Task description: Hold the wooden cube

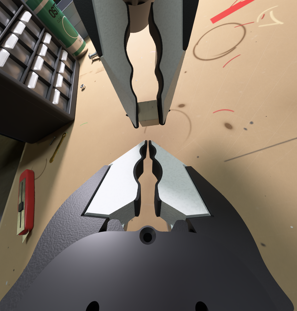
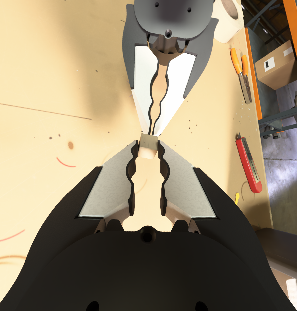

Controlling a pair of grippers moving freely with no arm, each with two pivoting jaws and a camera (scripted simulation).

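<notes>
The small pale wooden cube (image 2: pixel 147 148) sits clamped between the tips of my right gripper (image 2: pixel 148 148), above the tan workbench. In the left wrist view the same cube (image 1: pixel 147 113) shows between the right gripper's tips (image 1: pixel 148 116), which come in from the top. My left gripper (image 1: pixel 147 143) is shut and empty, its tips nearly touching each other, pointing at the cube from a short gap away. In the right wrist view the left gripper (image 2: pixel 152 133) faces me just behind the cube.
A dark drawer cabinet (image 1: pixel 31 67) and a green can (image 1: pixel 60 25) stand at the left. A red utility knife (image 1: pixel 25 202), a brass cotter pin (image 1: pixel 57 148), a nut (image 1: pixel 83 86) and a bolt (image 1: pixel 93 55) lie nearby. Orange-handled pliers (image 2: pixel 242 75) and a white roll (image 2: pixel 228 18) lie near the bench edge (image 2: pixel 255 117).
</notes>
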